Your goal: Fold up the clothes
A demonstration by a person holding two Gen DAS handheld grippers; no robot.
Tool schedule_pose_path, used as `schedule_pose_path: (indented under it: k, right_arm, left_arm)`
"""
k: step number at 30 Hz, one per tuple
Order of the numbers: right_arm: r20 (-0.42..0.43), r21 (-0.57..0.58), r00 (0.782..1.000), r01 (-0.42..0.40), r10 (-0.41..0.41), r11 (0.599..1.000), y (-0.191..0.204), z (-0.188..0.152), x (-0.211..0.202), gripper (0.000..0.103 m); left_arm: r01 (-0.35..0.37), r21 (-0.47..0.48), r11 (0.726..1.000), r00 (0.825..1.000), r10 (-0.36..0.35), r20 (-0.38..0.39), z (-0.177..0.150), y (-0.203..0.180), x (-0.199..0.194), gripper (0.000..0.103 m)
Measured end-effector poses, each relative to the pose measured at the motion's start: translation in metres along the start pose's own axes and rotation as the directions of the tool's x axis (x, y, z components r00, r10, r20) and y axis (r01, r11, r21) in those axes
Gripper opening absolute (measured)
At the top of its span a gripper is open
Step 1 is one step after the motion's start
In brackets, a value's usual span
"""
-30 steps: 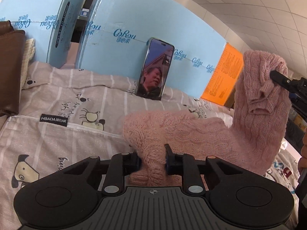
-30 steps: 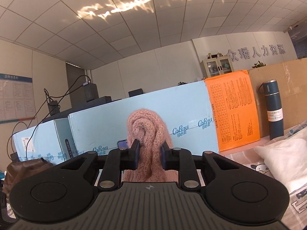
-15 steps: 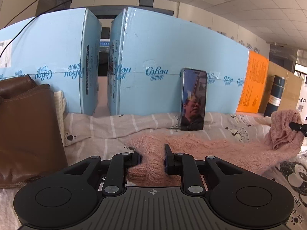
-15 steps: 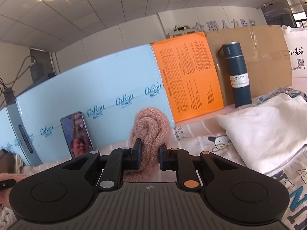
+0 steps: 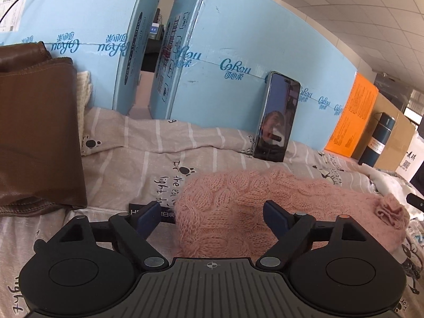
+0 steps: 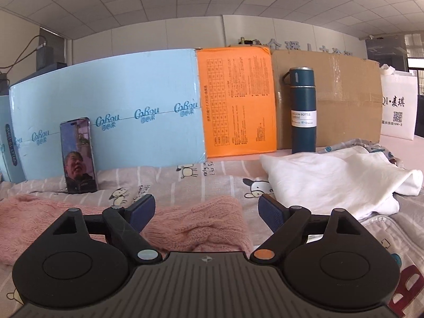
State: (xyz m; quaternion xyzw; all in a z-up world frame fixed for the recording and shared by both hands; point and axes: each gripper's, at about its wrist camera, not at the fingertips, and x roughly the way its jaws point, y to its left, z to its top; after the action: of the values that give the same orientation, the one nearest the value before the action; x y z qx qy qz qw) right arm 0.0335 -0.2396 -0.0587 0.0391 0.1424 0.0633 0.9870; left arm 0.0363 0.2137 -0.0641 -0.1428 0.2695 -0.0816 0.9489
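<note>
A pink cable-knit sweater (image 5: 265, 201) lies flat in a long band on the striped cartoon-print bedsheet (image 5: 159, 164). My left gripper (image 5: 212, 213) is open, its jaws spread around the sweater's left end without gripping it. In the right wrist view the sweater (image 6: 201, 225) lies just in front of my right gripper (image 6: 206, 209), which is open over its right end and holds nothing.
A brown leather garment (image 5: 37, 132) lies folded at the left. A phone (image 5: 277, 119) leans against blue boxes (image 5: 238, 61) at the back. A white garment (image 6: 331, 180) is heaped at the right, behind it a dark blue flask (image 6: 303, 111), an orange sheet and cardboard.
Both grippers lowered the sweater onto the bed and opened, letting it go. The right end, held high a second ago, now lies flat.
</note>
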Motion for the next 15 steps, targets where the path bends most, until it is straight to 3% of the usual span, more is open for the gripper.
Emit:
schedule_pose_path:
  k: [3, 8, 15]
  right_arm:
    - [-0.069, -0.064, 0.994, -0.092, 0.088, 0.994, 0.013, 0.004, 0.018, 0.095]
    - [-0.247, -0.101, 0.968, -0.077, 0.050, 0.992, 0.022, -0.006, 0.058, 0.095]
    - [-0.292, -0.113, 0.956, -0.065, 0.029, 0.991, 0.020, -0.011, 0.061, 0.095]
  left_arm:
    - [0.024, -0.049, 0.999, 1.000, -0.025, -0.019, 0.000, 0.006, 0.005, 0.091]
    - [0.074, -0.084, 0.994, 0.996, -0.077, -0.039, -0.001, 0.009, 0.011, 0.098]
    - [0.090, -0.006, 0.996, 0.994, -0.090, -0.063, -0.006, -0.007, 0.016, 0.100]
